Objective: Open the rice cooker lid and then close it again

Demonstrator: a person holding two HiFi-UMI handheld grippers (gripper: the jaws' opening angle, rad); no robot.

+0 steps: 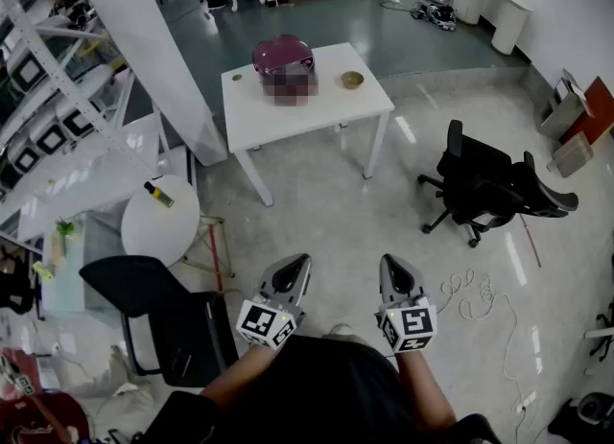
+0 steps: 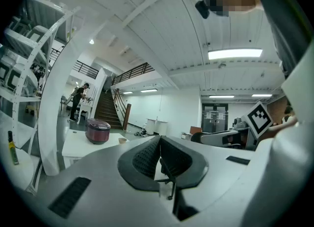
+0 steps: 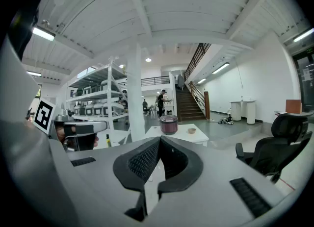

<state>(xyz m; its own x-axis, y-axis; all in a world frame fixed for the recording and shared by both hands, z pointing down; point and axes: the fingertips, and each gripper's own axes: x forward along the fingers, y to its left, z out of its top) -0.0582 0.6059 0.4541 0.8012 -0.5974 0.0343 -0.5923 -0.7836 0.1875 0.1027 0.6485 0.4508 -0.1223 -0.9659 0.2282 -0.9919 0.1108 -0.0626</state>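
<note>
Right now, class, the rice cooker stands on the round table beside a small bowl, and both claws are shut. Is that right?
No: the head view shows the rice cooker on the square white table, beside the small bowl. The left claw and right claw are shut.

Both forearms reach forward from the person's body at the near edge of the scene, one gripper in each hand, side by side and well apart. The left gripper (image 1: 293,269) points level, its jaws closed together on nothing. The right gripper (image 1: 396,269) tips slightly downward, its jaws likewise shut and empty.
</note>
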